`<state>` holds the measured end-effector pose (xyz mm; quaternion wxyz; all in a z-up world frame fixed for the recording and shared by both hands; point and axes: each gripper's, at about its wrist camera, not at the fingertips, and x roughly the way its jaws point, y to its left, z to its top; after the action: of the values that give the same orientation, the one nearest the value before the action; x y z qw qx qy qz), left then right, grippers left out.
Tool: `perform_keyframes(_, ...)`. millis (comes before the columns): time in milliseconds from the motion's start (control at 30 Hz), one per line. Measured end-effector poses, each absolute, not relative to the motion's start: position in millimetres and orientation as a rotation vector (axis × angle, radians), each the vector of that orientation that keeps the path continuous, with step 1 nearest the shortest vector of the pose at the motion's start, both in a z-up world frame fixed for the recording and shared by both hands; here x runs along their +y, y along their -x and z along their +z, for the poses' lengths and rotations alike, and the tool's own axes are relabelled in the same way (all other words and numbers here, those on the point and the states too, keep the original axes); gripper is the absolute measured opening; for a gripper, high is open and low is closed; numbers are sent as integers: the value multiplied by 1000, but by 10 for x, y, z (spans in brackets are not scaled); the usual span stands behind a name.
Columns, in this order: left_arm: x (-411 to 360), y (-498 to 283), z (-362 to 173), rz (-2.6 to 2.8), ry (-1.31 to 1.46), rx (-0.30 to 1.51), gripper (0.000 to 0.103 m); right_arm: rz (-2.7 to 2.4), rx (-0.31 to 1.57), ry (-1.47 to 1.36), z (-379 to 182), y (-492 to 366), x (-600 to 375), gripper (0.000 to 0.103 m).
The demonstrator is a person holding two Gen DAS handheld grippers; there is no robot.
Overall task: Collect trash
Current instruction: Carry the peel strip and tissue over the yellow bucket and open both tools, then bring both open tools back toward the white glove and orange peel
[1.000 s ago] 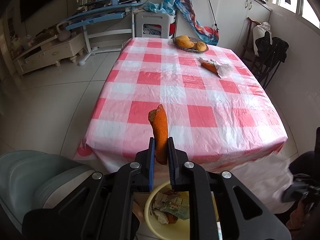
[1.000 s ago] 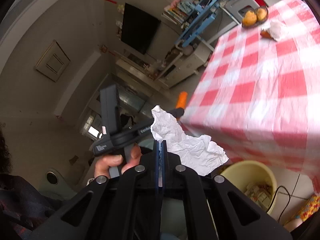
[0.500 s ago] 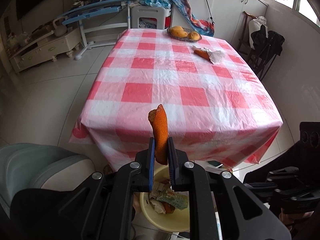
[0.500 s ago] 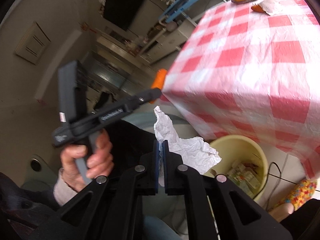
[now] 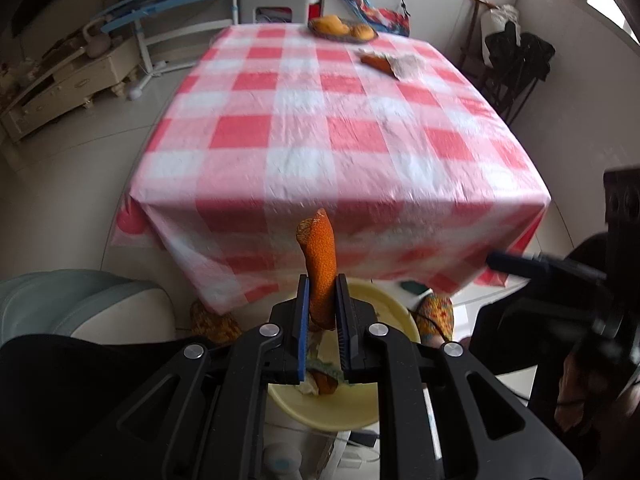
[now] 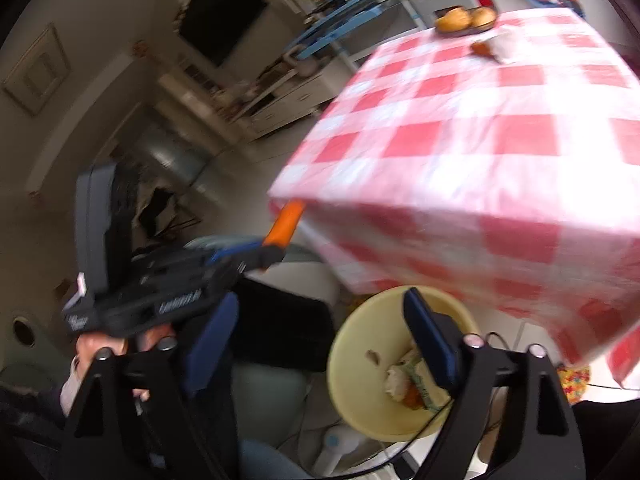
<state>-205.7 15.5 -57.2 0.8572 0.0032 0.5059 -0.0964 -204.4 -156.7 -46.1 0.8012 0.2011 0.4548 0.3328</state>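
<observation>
Orange peel — one strip — stands clamped between the left gripper's fingers above one yellow bin beside the worktop. Right gripper's fingers have just been opening — nothing between them; two fruits sit far back.

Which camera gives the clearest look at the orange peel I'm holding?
The left wrist view: the orange peel stands sharp and central, clamped in the left gripper. The right wrist view shows only a blurred orange tip against the tablecloth edge.
</observation>
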Motion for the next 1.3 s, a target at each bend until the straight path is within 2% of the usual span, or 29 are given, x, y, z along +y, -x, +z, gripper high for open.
perform_keyframes(100, 125, 2072, -616, -221, -15, 1089, 15, 649, 963, -448, -450, 2025, -1646, 89)
perform_keyframes(167, 130, 2073, -621, -232, -6, 1097, 22, 621, 954, -449, -444, 2027, -1683, 90)
perform_keyframes(233, 151, 2074, -610, -232, 7, 1093, 34, 605, 940, -445, -422, 2036, -1687, 90)
perform_keyframes(267, 179, 2069, -601, -235, 25, 1092, 35, 600, 936, -444, -425, 2029, -1678, 91)
perform_keyframes(567, 304, 2022, -587, -221, 102, 1081, 38, 564, 915, -424, -394, 2004, -1721, 93)
perform_keyframes(833, 234, 1679, -218, -183, 71, 962, 46, 527, 854, -196, -90, 1759, -1614, 94)
perform_keyframes(1033, -37, 1030, 38, -196, 45, 902, 48, 467, 843, -65, -34, 1250, -1713, 94)
perform_keyframes(1300, -445, -116, 35, -205, 34, 899, 48, 381, 863, 94, -201, 248, -1846, 94)
